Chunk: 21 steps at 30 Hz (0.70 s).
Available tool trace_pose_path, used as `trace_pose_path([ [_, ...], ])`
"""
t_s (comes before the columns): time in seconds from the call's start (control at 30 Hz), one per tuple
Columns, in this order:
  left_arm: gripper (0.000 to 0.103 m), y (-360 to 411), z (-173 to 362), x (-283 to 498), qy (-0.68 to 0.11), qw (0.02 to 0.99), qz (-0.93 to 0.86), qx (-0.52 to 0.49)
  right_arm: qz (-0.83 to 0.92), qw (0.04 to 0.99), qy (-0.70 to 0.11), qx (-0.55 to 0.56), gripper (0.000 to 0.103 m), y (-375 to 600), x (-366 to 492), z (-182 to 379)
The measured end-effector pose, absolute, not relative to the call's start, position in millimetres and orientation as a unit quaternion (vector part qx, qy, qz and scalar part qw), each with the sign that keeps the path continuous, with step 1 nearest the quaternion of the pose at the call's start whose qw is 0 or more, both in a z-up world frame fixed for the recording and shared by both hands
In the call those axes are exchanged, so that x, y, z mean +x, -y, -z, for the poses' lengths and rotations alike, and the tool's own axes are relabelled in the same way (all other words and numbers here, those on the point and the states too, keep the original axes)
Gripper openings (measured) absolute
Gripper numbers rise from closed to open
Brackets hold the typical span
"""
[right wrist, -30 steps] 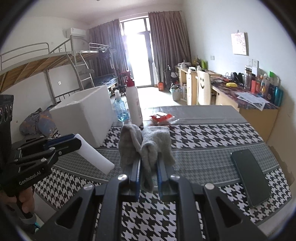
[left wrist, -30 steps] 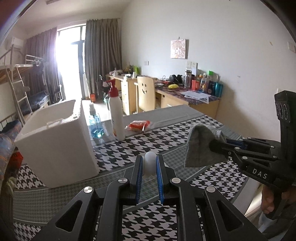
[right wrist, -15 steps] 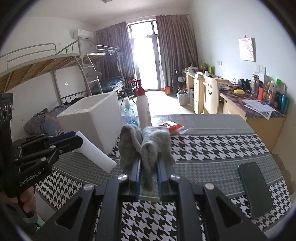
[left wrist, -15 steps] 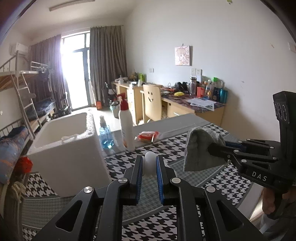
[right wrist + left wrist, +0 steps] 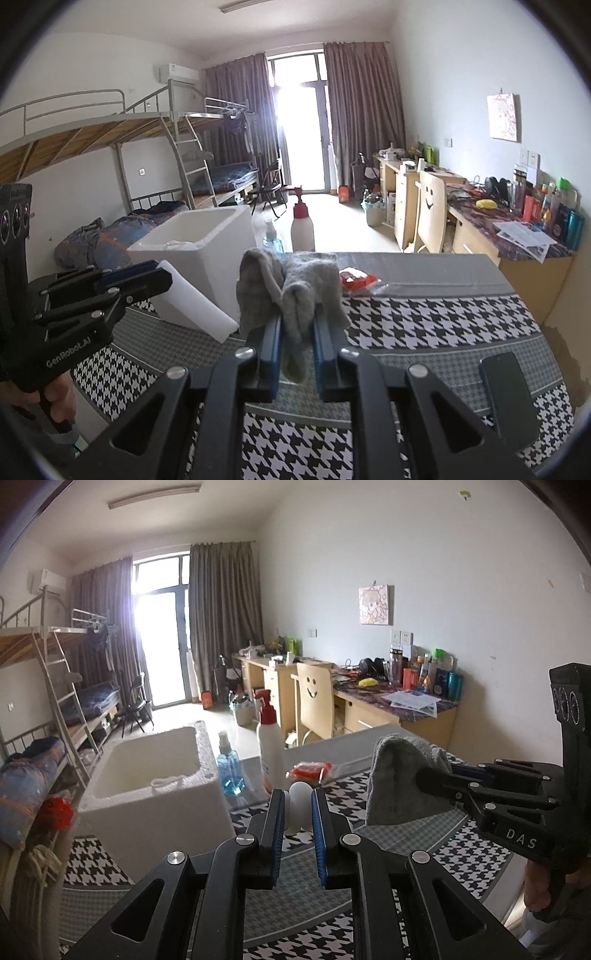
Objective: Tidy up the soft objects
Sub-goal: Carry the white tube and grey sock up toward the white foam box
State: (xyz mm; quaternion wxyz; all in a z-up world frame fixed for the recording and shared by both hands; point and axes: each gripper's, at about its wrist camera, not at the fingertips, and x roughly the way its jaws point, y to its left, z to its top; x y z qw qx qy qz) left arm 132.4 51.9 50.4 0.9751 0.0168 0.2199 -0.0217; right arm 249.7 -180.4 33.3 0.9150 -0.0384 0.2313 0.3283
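Note:
My left gripper (image 5: pixel 298 805) is shut on a white foam roll (image 5: pixel 300 805), held above the table; the roll also shows in the right wrist view (image 5: pixel 192 302). My right gripper (image 5: pixel 297 325) is shut on a grey cloth (image 5: pixel 295 288), which drapes over its fingers; the cloth also shows in the left wrist view (image 5: pixel 402 775). A white foam box (image 5: pixel 147 775) stands open on the table's left, with a small white item inside; it also shows in the right wrist view (image 5: pixel 207 254).
A white pump bottle (image 5: pixel 271 749), a blue spray bottle (image 5: pixel 229 768) and a red packet (image 5: pixel 310 770) stand behind the box on the houndstooth tablecloth (image 5: pixel 476 849). A dark phone (image 5: pixel 509 395) lies at the table's right. Desks, a chair and bunk beds stand beyond.
Both grippers have risen with their loads. The views now look from higher up, and the inside of the foam box shows more.

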Motion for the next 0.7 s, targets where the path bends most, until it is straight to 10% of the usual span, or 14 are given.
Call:
trace_pose_path([
  [0.7,0.015,-69.7,-79.1,137.3,-0.19,0.982,0.0,0.02,-0.359,0.907,-0.212,-0.058,0.018,146.9,263.3,-61.1],
])
